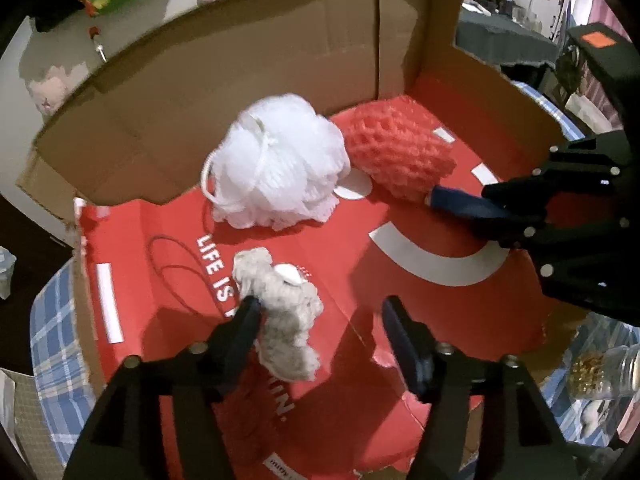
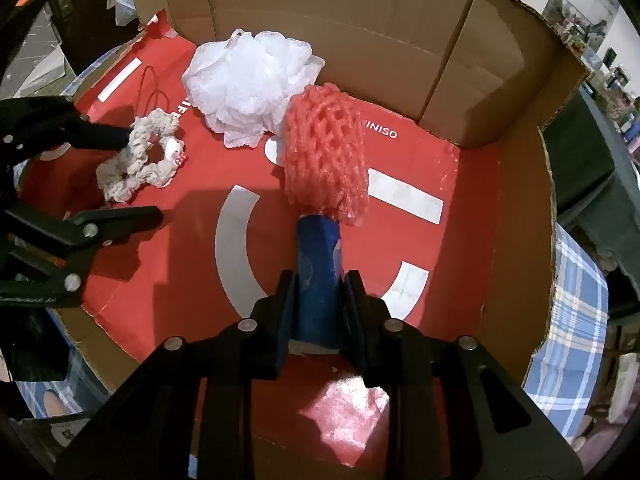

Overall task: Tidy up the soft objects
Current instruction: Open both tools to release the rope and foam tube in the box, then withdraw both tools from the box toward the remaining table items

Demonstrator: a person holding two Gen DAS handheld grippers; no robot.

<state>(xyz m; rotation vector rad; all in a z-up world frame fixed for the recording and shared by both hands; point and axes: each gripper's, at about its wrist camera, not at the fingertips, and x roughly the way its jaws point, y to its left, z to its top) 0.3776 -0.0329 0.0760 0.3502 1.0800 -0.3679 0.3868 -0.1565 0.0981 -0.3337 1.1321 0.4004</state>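
Note:
A cardboard box (image 1: 224,68) lined with a red bag (image 1: 400,320) holds the soft things. A white mesh bath pouf (image 1: 276,160) lies at the back. A red foam net sleeve (image 1: 396,152) covers one end of a blue tube (image 2: 318,280). My right gripper (image 2: 318,300) is shut on the blue tube; it shows in the left wrist view (image 1: 508,216). A grey-white fuzzy scrunchie (image 1: 280,312) lies on the red bag. My left gripper (image 1: 320,320) is open, its left finger touching the scrunchie; it also shows in the right wrist view (image 2: 136,172).
The box walls (image 2: 360,24) rise at the back and right. A blue plaid cloth (image 2: 576,304) covers the table under the box. A clear jar (image 1: 604,372) stands outside the box at the right. Clutter fills the room behind.

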